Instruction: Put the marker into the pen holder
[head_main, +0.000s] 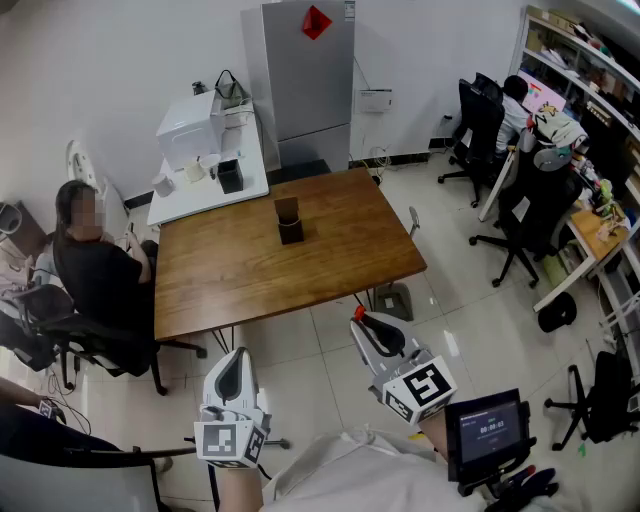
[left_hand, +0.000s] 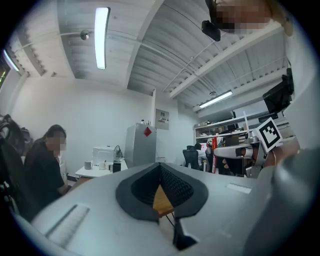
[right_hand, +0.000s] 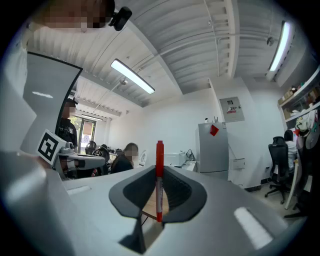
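I judge this the carry step. In the head view the wooden desk (head_main: 230, 270) fills mid-frame, with the dark pen holder (head_main: 290, 222) upright at its centre, well apart from both tongs low in frame. My left tongs (head_main: 233, 368) are closed and empty. My right tongs (head_main: 372, 325) pinch the red marker (right_hand: 159, 155), its long axis upright. Next I must bring it above the holder's mouth.

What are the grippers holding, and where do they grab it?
The right gripper pinches the red marker by its white middle, cap up. The left gripper holds nothing.
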